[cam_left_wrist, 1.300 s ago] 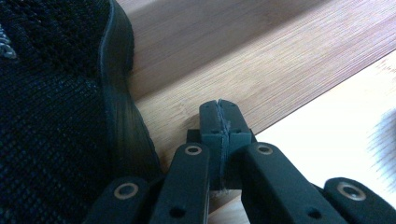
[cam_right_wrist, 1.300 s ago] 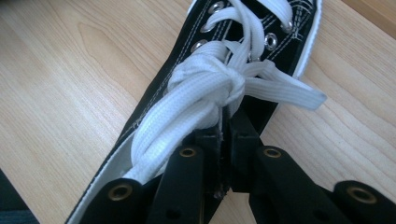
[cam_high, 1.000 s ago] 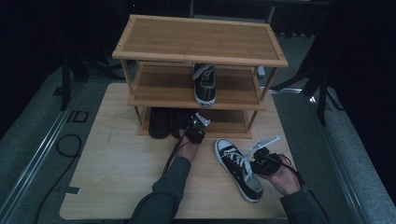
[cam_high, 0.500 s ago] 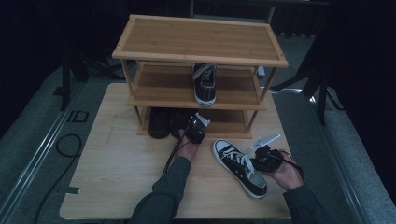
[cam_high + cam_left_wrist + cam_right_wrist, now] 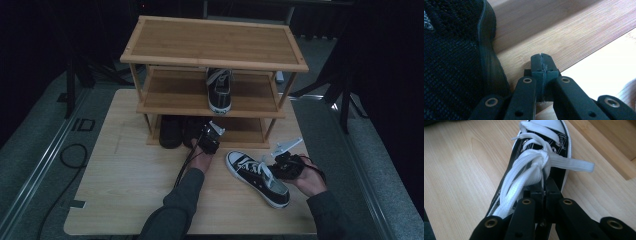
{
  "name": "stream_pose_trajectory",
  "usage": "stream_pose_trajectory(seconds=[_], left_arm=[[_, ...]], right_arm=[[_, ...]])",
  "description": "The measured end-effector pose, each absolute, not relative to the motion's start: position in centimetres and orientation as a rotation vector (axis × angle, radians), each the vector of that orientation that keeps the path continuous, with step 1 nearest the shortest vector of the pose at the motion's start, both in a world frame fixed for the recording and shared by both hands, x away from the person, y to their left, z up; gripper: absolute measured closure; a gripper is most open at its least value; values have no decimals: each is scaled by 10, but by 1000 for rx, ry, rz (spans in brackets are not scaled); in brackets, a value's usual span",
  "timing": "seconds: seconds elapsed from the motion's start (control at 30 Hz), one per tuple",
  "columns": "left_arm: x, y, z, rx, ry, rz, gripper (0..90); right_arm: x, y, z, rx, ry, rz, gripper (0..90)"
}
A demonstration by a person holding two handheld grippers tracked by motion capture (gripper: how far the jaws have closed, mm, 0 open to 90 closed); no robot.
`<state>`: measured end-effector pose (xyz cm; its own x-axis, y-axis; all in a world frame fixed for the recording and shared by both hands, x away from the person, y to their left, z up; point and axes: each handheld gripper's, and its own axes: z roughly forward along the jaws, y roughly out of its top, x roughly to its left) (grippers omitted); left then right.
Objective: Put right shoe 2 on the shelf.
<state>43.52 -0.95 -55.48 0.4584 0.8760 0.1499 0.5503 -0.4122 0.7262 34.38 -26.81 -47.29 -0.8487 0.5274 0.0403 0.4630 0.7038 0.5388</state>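
Note:
A black-and-white sneaker (image 5: 257, 177) lies on the wooden table (image 5: 125, 180), toe towards the rack. My right gripper (image 5: 274, 171) is shut on its upper edge, just behind the knotted white laces (image 5: 534, 162); up close, the right gripper (image 5: 544, 186) pinches the black canvas of the sneaker (image 5: 544, 135). My left gripper (image 5: 205, 134) rests at the front of the rack's bottom shelf (image 5: 564, 32), and the left gripper (image 5: 541, 58) is shut on nothing. It sits right beside a black knit shoe (image 5: 454, 50).
The bamboo shoe rack (image 5: 215, 42) stands at the table's far side. A matching sneaker (image 5: 219, 90) sits on its middle shelf. Two dark shoes (image 5: 171, 131) occupy the left of the bottom shelf. A cable (image 5: 75, 150) lies on the floor to the left.
The sneaker in my right gripper has turned slightly, its heel swinging right. The left gripper has not moved.

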Motion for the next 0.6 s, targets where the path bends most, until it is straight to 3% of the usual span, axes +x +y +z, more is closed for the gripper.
stream_pose_trajectory(seconds=[0.6], left_arm=[[435,-9,-555,2109,1184,711,896]], right_arm=[[349,-277,-440,767,2806,893,883]])
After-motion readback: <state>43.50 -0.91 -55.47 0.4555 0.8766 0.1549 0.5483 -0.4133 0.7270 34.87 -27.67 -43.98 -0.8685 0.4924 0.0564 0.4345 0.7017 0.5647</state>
